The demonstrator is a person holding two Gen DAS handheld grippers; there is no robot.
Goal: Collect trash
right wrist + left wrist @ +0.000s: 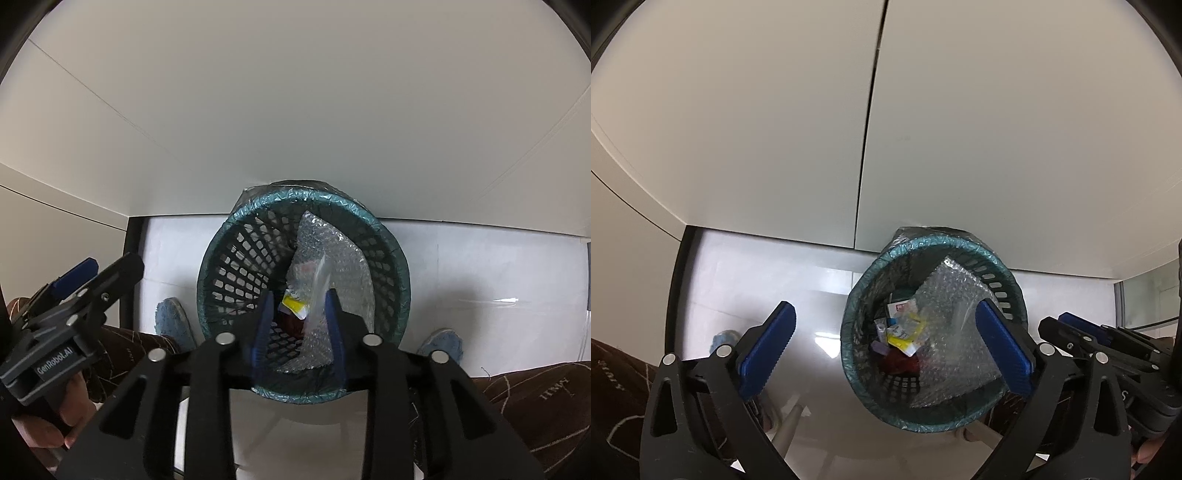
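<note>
A dark lattice waste basket (1004,291) with a teal liner over its rim stands on the floor against white cabinet doors. It holds a sheet of bubble wrap (956,343), a yellow wrapper (905,338), small packets and something red (897,363). My left gripper (884,306) hangs over the basket, wide open and empty. My right gripper (298,295) is also above the basket (236,266), its jaws partly open. A thin clear plastic piece (319,277) stands between its fingers, and the pads do not press on it. Bubble wrap (332,247) and the yellow wrapper (293,304) lie below.
White cabinet doors (757,129) rise right behind the basket. Glossy white floor tiles (746,280) surround it. A person's blue slippers (171,317) (445,341) and brown trouser legs (535,398) flank the basket. A hand (70,417) holds the left gripper's handle.
</note>
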